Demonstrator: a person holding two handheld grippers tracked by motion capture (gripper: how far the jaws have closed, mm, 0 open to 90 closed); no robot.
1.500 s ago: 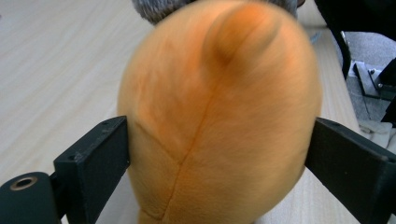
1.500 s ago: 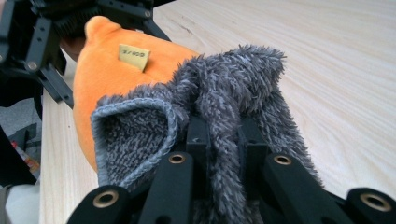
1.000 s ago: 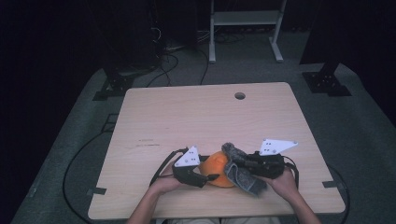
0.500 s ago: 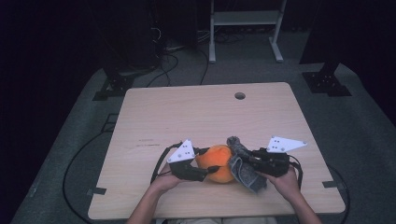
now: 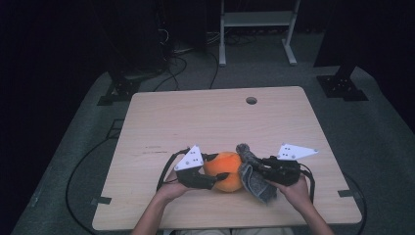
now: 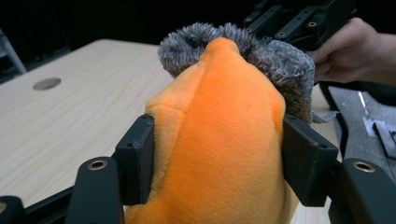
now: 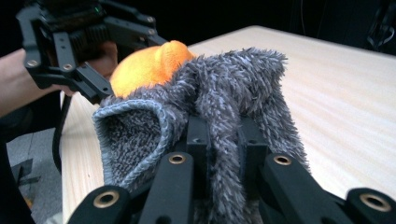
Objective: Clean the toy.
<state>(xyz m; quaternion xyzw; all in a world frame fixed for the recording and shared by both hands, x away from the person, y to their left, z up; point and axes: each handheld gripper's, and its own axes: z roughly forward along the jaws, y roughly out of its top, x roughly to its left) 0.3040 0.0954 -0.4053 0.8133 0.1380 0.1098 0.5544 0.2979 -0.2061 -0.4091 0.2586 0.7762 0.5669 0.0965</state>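
- While both hands meet near the wooden table's [image 5: 195, 117] front edge, the left gripper [image 6: 219, 154] clamps the round orange plush toy [image 6: 224, 140].
- Right gripper [image 7: 224, 140] pinches the fuzzy grey sock [image 7: 224, 93], draped against the toy.

The plush toy [image 5: 226, 169] was bright orange, the fuzzy sock [image 5: 254, 178] a speckled grey, both grippers' jaws black with brass-coloured rivets, and the table [image 5: 205, 122] pale wood grain.

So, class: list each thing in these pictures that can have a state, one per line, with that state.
Left tongs: shut on the orange plush.
Right tongs: shut on the grey fuzzy sock.
Orange plush: squeezed, its tip at the sock's opening.
Grey fuzzy sock: pinched, cuff gaping open.
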